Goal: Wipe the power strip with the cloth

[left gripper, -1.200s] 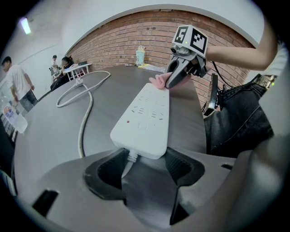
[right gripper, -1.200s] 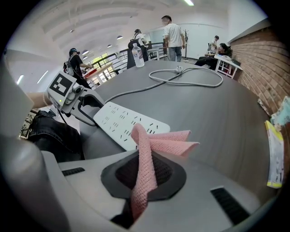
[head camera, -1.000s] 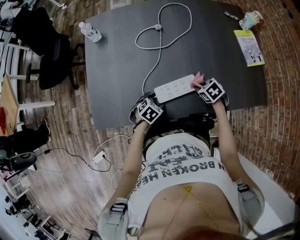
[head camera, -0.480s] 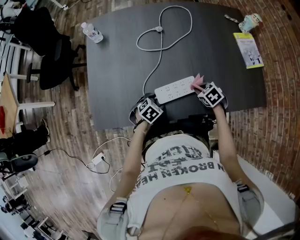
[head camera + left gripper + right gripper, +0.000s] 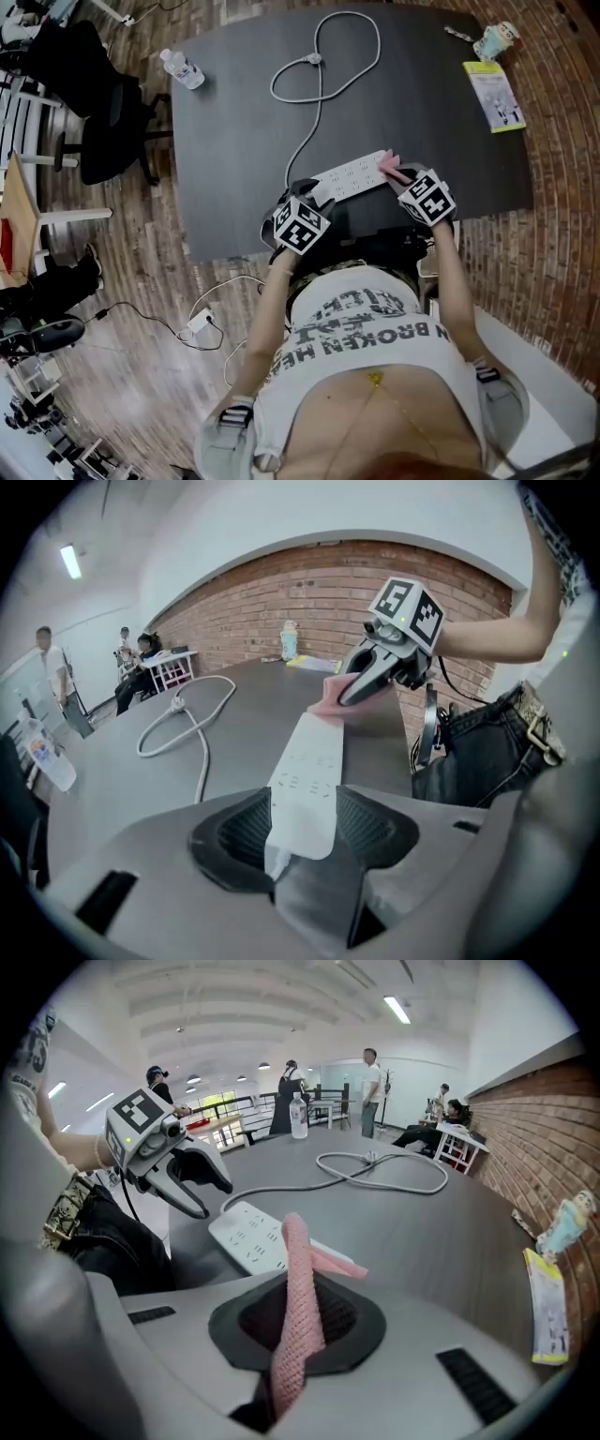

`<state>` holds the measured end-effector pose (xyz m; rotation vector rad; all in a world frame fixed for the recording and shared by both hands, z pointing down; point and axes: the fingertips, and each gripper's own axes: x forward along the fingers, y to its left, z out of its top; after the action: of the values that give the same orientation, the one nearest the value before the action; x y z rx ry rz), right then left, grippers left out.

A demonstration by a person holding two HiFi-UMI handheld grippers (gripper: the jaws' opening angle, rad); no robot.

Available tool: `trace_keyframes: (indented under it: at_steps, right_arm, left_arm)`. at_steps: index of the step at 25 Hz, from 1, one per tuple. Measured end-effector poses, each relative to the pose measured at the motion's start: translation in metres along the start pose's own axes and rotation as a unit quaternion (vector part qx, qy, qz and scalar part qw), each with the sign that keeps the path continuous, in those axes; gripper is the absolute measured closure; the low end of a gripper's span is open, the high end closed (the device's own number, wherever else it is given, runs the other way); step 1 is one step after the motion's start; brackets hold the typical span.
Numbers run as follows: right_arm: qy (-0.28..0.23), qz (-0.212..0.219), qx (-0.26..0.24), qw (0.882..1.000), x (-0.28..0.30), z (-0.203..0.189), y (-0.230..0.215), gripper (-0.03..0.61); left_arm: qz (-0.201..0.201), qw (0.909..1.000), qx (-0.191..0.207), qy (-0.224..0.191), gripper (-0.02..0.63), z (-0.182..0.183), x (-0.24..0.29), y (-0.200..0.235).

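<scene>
- left gripper point(image 5: 302, 825): fingers set wide and just been closing. The pads sit against both long edges of the power strip point(image 5: 311, 761) at its cord end, so it is holding the strip.
- right gripper point(image 5: 298, 1326): fingers pinched on the pink cloth point(image 5: 296, 1269). The cloth stands up out of them as a folded band, with a loose tip flopping to the right.
- head view: the strip is at lower centre of the dark counter point(image 5: 234, 122), near the front edge, between the two grippers. The left gripper is on its lower-left end and the cloth is at its upper-right end, touching it.
- long axis: lower left to upper right in the head view. In the left gripper view it points straight away from the fingers, up the frame, socket face up. Can't tell if it lies flat or is raised off the counter.
- white cord point(image 5: 314, 112): leaves the strip's lower-left end, runs up the counter and loops at top centre.
- writing: marks on the strip are too small to read. The shirt point(image 5: 375, 323) print reads "BROKEN". The yellow-green leaflet point(image 5: 494, 96) at upper right has print too small to read, and the bottle point(image 5: 182, 67) at upper left has an unreadable label.
</scene>
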<state>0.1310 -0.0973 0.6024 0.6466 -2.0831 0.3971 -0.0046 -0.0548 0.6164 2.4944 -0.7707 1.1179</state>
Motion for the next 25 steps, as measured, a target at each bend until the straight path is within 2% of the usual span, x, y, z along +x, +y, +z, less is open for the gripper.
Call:
trace_keyframes:
  at_steps: [2, 5, 6, 10, 13, 20, 25]
  right_arm:
    - [-0.021, -0.002, 0.000, 1.000, -0.007, 0.010, 0.004, 0.561]
    - [-0.045, -0.002, -0.007, 0.999, -0.014, 0.021, 0.012, 0.561]
    - [-0.052, -0.002, -0.010, 0.999, -0.016, 0.025, 0.015, 0.561]
    - [-0.088, -0.003, -0.011, 0.996, -0.022, 0.042, 0.028, 0.561]
    - [-0.125, -0.003, -0.004, 0.992, -0.027, 0.059, 0.037, 0.561]
    - [-0.214, 0.017, 0.022, 0.976, -0.042, 0.097, 0.056, 0.562]
    - [-0.259, 0.025, 0.041, 0.965, -0.058, 0.120, 0.063, 0.561]
  left_arm:
    - [0.002, 0.9997, 0.000, -0.024, 0.416, 0.014, -0.004, -0.003]
    - [0.001, 0.9979, -0.008, -0.065, 0.584, 0.032, -0.010, -0.007]
    - [-0.001, 0.9966, -0.018, -0.080, 0.597, 0.038, -0.013, -0.008]
    - [-0.007, 0.9890, -0.079, -0.125, 0.606, 0.052, -0.026, -0.006]
    - [-0.014, 0.9819, -0.108, -0.155, 0.606, 0.061, -0.035, -0.006]
    - [-0.003, 0.9705, -0.131, -0.203, 0.606, 0.074, -0.056, -0.001]
    - [0.006, 0.9630, -0.126, -0.238, 0.606, 0.092, -0.078, 0.000]
